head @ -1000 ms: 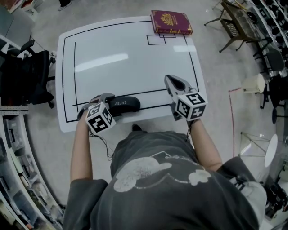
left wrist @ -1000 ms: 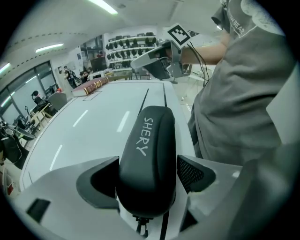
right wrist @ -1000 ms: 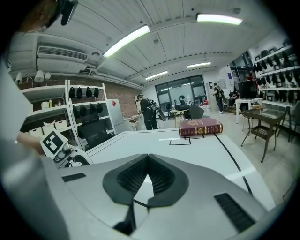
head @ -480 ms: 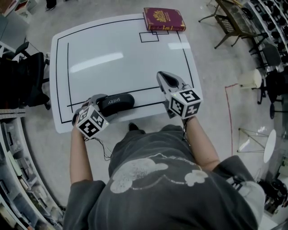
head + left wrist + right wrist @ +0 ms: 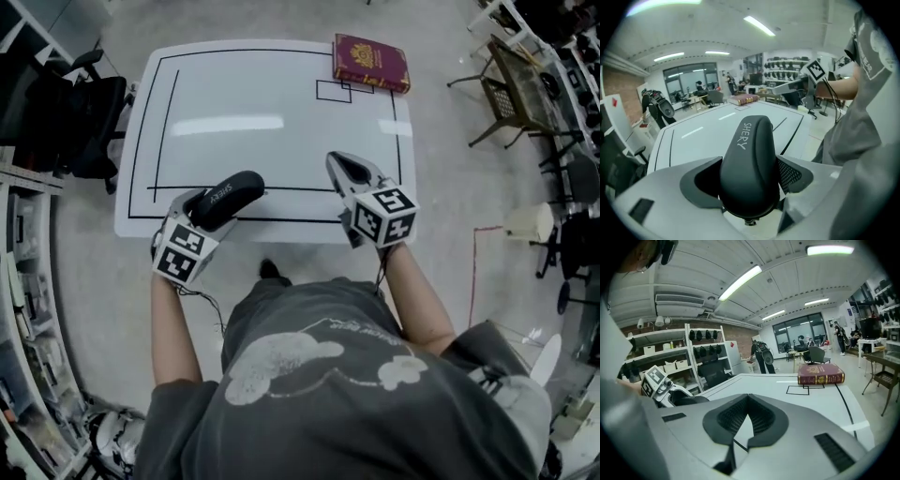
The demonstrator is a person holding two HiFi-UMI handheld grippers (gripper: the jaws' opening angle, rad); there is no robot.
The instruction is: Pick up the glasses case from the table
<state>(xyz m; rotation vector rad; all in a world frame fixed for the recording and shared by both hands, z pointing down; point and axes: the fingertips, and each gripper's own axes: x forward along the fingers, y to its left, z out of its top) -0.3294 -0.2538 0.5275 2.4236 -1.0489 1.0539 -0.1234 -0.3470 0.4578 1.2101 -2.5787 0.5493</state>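
One grip in play: left gripper (image 5: 208, 204) jaws, just been closing, clamp glasses case (image 5: 236, 190) at its near end; far end tilts up over near-left table (image 5: 281, 94) edge. Keep squeeze firm, raise straight, avoid swing. Right gripper (image 5: 345, 169) pinched together, empty, near-right. Book (image 5: 371, 63) at far-right corner, well apart; open room over centre.

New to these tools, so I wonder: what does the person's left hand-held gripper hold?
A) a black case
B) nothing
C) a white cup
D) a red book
A: the left hand-held gripper has the black glasses case clamped between jaws that have just been closing, above the table.
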